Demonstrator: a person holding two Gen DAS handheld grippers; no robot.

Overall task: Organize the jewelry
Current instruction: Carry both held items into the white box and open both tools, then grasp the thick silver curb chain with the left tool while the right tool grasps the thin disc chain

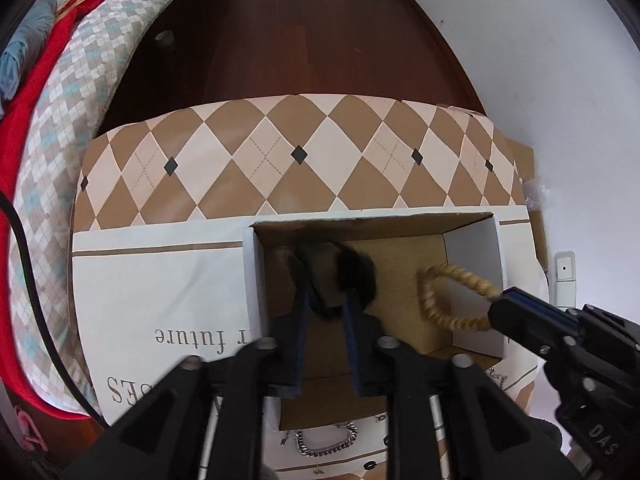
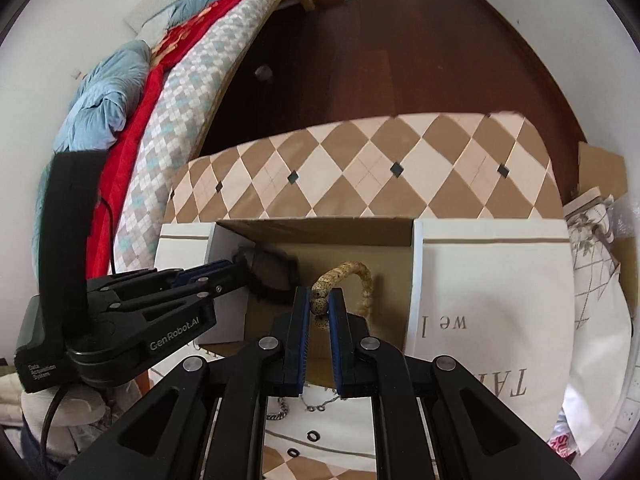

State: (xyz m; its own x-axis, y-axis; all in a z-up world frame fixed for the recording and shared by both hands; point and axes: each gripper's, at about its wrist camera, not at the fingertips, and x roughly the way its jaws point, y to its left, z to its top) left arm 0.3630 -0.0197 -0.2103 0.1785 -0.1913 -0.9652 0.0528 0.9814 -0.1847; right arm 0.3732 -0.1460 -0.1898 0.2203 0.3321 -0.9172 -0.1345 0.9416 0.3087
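Cardboard box (image 1: 472,240) open on the checkered surface (image 1: 280,160), left claw (image 1: 326,280) inside it clamped on a black bracelet (image 1: 356,272), right claw (image 2: 319,300) pinching a tan beaded bracelet (image 2: 360,276) over the box, silver chain (image 1: 326,442) lying in front

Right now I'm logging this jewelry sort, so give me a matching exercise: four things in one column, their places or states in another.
Things:
1. tan beaded bracelet
2. black fuzzy band
3. silver chain bracelet
4. cardboard box

States:
A. lying outside the box, near its front
B. held by the left tongs
C. open on top
D. pinched by the right tongs

Pairs: 1-D, 2-B, 3-A, 4-C
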